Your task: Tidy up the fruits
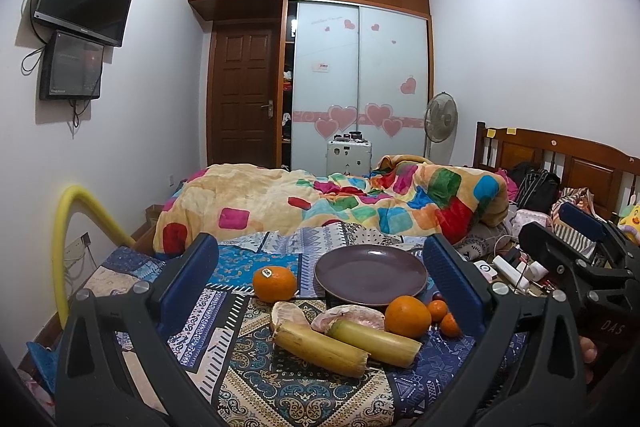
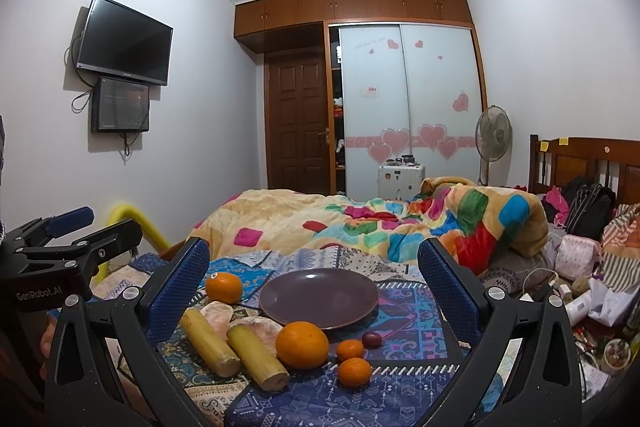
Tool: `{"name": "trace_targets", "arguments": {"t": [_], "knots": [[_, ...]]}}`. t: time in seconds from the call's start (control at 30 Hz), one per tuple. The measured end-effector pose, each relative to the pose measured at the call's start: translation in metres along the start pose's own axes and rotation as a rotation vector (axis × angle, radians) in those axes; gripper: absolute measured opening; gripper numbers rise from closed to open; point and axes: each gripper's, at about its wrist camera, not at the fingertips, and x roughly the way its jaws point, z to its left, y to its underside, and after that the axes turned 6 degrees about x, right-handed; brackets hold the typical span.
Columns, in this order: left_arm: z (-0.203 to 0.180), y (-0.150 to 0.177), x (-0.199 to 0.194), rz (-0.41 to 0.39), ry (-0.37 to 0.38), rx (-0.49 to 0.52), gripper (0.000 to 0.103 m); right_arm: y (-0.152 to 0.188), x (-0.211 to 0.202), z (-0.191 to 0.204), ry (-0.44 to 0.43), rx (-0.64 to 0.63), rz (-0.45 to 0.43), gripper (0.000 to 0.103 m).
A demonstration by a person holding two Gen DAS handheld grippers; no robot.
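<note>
Meanwhile both grippers, left (image 1: 320, 279) and right (image 2: 314, 283), gape empty above fruit beside the plate (image 2: 320, 297)

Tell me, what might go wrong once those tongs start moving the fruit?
The plate sits on soft, uneven bedding, so it could tip when loaded. The oranges are round and may roll off the cloth. The cane pieces lie touching each other and the pomelo, so grabbing one might nudge the rest.
</note>
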Motion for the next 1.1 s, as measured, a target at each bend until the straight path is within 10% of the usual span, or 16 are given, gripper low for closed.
{"name": "trace_targets", "arguments": {"t": [1.1], "knots": [[0.0043, 0.008, 0.0035, 0.004, -0.007, -0.001, 0.103, 0.0034, 0.0055, 0.0002, 0.002, 0.004, 0.016, 0.103]]}}
